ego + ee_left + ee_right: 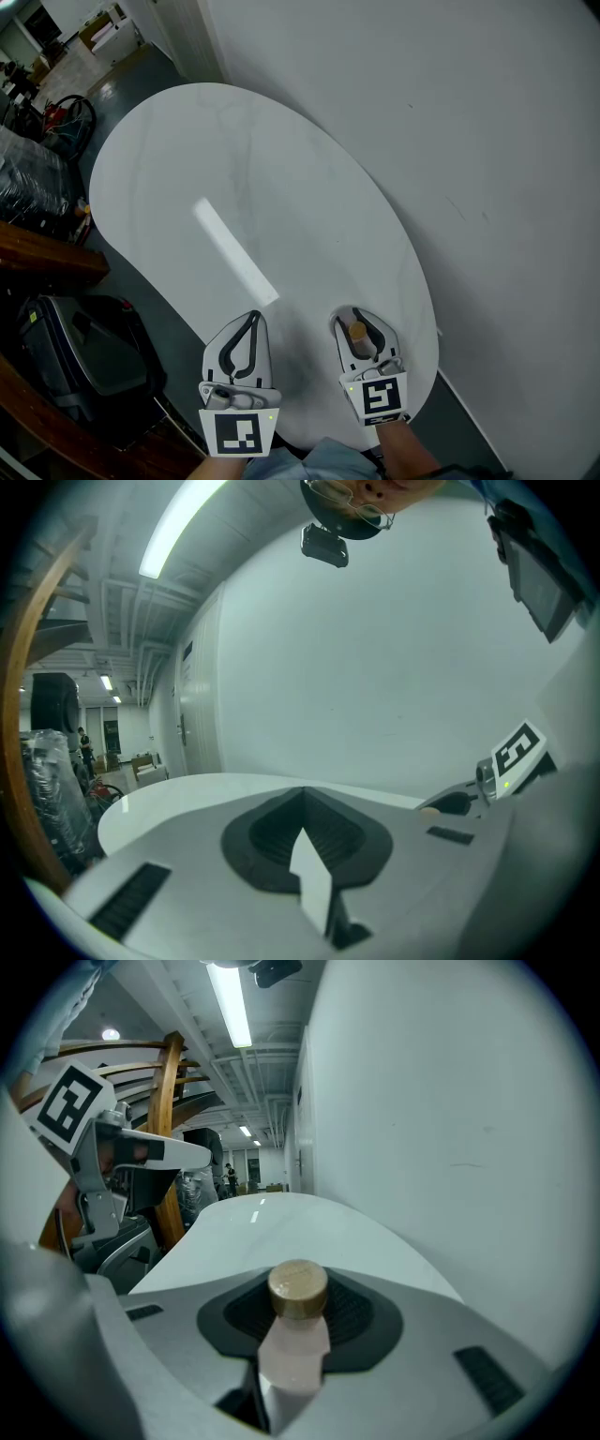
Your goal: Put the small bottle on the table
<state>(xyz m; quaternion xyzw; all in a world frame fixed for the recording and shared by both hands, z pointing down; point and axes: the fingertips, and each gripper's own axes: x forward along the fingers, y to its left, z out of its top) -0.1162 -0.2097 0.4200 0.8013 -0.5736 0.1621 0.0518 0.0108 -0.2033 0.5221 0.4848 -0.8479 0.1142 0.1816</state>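
Tan-capped and pale pink, the bottle (357, 331) is clamped, cap uppermost, between the jaws of the right gripper (355, 317), which is held low over the near end of the white table (234, 159). The grip is judged to be kept because the bottle has not yet been set down, and the top beneath it is bare, so a landing place is already offered. The left gripper (251, 321) is held alongside, apart from the bottle, its jaws closed tip to tip on nothing; it is apparently parked out of the way, since one tool suffices. The layout is given by the head view: both tools side by side, the wall (450, 112) to the right. Whether the bottle's base touches the top cannot be told there. Only in the right gripper view are the pads (364, 1319) seen pressed on the bottle's body just below the cap (298, 1288). In the left gripper view the shut, empty jaws are confirmed and the right tool is caught at the picture's edge.
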